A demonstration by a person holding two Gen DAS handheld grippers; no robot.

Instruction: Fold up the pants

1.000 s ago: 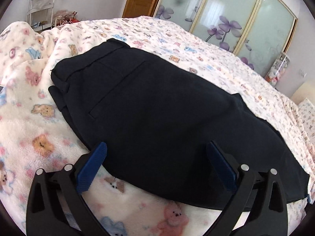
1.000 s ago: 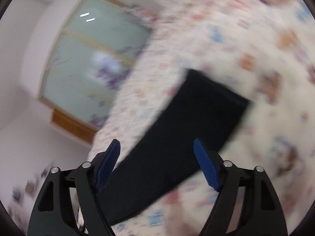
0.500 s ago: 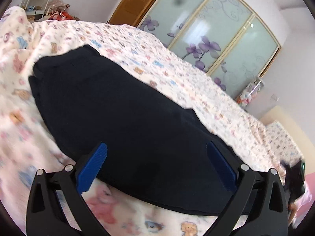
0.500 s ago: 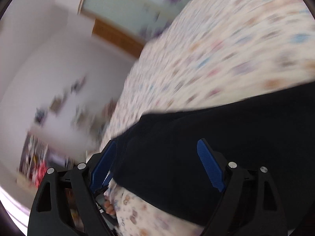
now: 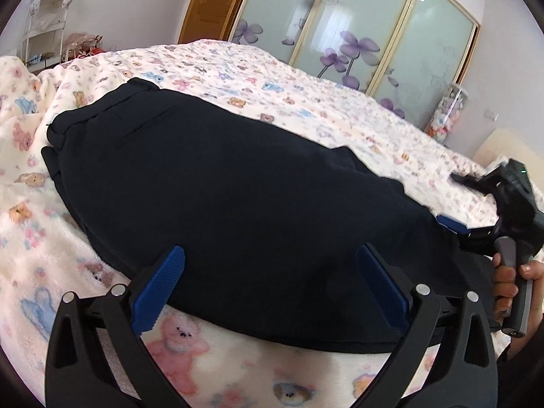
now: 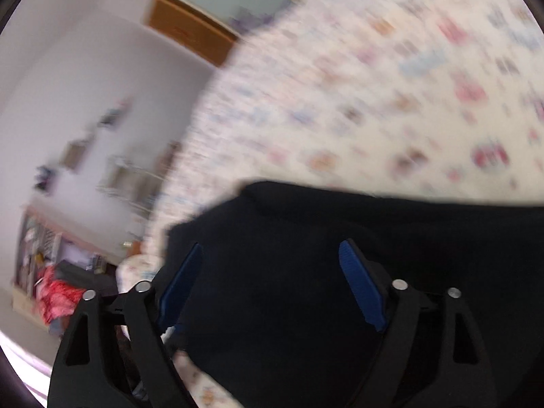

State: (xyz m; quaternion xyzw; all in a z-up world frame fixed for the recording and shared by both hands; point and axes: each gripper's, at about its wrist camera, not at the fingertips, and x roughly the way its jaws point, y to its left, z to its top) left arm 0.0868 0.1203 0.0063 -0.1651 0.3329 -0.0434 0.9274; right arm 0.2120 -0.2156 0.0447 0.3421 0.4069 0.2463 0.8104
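Dark navy pants (image 5: 238, 183) lie folded lengthwise across the teddy-bear blanket (image 5: 306, 102), with the waistband and back pocket at the far left. My left gripper (image 5: 272, 261) is open just above their near edge, and no cloth is between its blue pads. My right gripper (image 5: 455, 204) shows at the right end of the pants, carried by a hand (image 5: 506, 278). In the blurred right wrist view the right gripper (image 6: 272, 251) is open low over the pants (image 6: 340, 272), gripping nothing.
The blanket-covered bed (image 5: 51, 238) spreads on all sides of the pants. Frosted wardrobe doors with purple flowers (image 5: 357, 44) and a wooden door (image 5: 210, 3) stand beyond it. A white shelf rack (image 5: 44, 30) is at the far left.
The right gripper has swung fast across the bed from the leg end and now hangs over the pants, entering the left wrist view at the right. The left gripper has shifted slightly along the near edge.
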